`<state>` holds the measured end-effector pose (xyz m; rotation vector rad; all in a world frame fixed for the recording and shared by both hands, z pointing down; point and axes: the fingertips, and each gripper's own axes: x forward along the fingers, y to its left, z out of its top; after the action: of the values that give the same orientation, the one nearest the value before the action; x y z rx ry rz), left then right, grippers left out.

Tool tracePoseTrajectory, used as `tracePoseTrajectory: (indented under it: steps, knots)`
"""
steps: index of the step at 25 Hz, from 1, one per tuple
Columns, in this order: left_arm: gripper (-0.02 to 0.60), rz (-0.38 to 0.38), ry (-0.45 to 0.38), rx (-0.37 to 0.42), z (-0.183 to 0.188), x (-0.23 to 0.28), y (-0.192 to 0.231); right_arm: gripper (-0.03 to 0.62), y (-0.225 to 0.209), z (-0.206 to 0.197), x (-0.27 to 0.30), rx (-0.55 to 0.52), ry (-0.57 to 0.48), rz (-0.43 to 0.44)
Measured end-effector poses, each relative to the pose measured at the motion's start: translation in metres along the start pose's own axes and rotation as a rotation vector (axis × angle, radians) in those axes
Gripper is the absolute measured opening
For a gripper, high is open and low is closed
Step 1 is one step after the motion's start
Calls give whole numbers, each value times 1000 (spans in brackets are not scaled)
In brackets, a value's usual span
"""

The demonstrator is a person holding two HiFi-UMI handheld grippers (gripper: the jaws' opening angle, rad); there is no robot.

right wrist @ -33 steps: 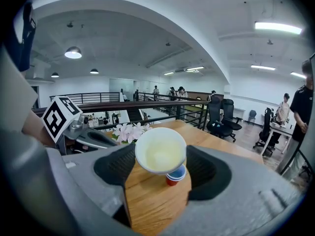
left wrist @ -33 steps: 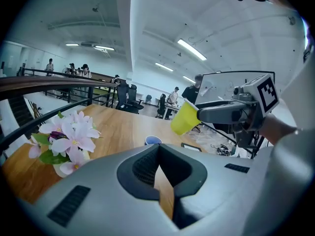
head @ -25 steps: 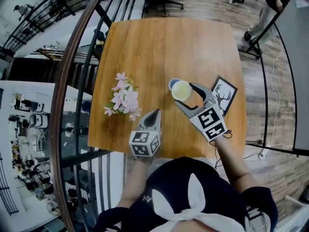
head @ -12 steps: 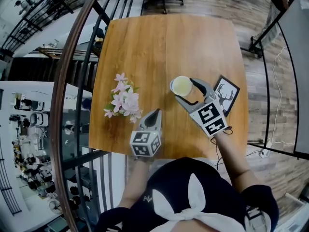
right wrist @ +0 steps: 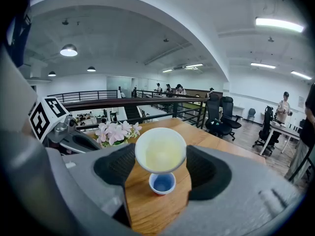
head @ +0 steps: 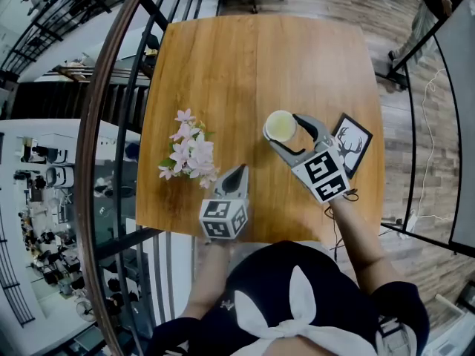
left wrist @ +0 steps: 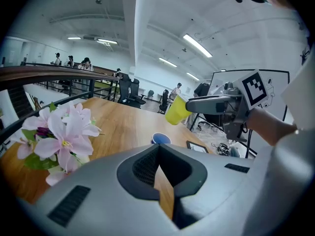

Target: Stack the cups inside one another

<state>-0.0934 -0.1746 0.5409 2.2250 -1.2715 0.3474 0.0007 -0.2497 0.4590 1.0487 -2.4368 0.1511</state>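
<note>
Right gripper view shows the right claw [right wrist: 160,157] clamped on a yellow cup [right wrist: 160,150], one jaw on each side of its wall, its pale inside bare. Just below it a blue cup [right wrist: 162,183] stands upright on the wooden bench [right wrist: 147,215], its blue inside also bare. In the left gripper view the yellow cup [left wrist: 176,111] hangs tilted in the air above the blue cup [left wrist: 160,138], clear of it.

In the head view a second ago the blue rim showed at the yellow cup's upper left. Now the yellow cup [head: 280,126] covers it, and the right claw [head: 283,132] has shifted slightly farther up the bench [head: 223,65].

The right arm reaches in from the lower right, beside a framed deer picture [head: 351,143]. The left claw [head: 237,176] has stayed low near the bench's near edge, jaws together on nothing, just beside the pink flowers [head: 189,154].
</note>
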Motion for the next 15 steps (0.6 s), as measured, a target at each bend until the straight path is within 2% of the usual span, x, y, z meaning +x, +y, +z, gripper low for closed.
tracePoseTrajectory:
  steps: [15]
  knots:
    - [17,12,18,-21,-3,10,10,324,-6,-29,26,34,75,33]
